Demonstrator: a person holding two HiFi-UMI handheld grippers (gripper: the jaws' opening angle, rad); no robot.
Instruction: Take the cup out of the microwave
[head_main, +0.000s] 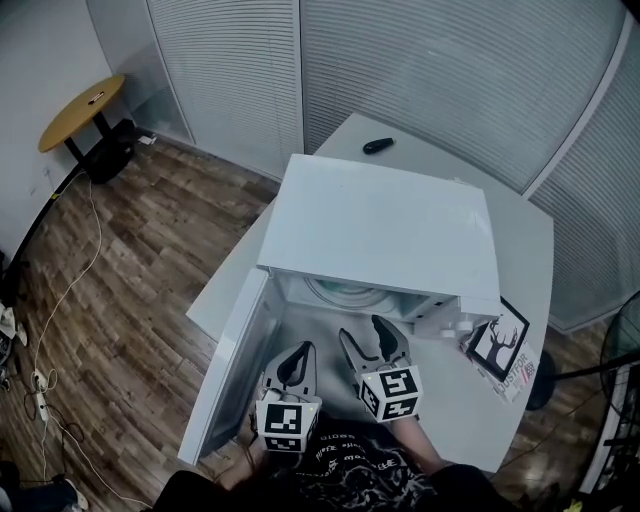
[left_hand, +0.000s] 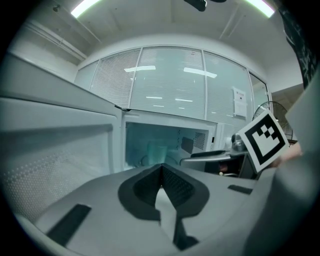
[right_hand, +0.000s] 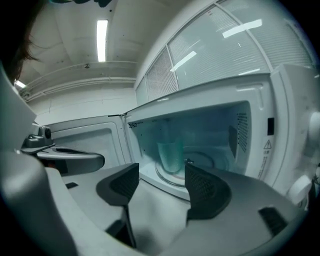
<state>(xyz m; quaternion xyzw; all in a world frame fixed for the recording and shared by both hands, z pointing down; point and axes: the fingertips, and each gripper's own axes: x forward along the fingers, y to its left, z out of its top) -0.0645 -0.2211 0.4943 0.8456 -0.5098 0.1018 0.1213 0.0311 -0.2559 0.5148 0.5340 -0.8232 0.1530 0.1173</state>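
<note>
A white microwave (head_main: 385, 225) stands on a white table (head_main: 525, 240), its door (head_main: 232, 355) swung open to the left. Inside, a translucent greenish cup (right_hand: 171, 156) stands upright on the glass turntable (right_hand: 200, 165); the same cup (left_hand: 159, 150) shows dimly in the left gripper view. My right gripper (right_hand: 161, 176) is open just outside the opening, the cup ahead of its jaws and apart from them. In the head view the right gripper (head_main: 370, 336) sits beside my left gripper (head_main: 300, 358). The left gripper (left_hand: 161, 176) is shut with nothing in it, near the open door.
A small black object (head_main: 377, 146) lies on the table behind the microwave. A booklet with a deer print (head_main: 500, 348) lies at the microwave's right. On the wooden floor are a round table (head_main: 82, 112) at far left and cables (head_main: 60, 300).
</note>
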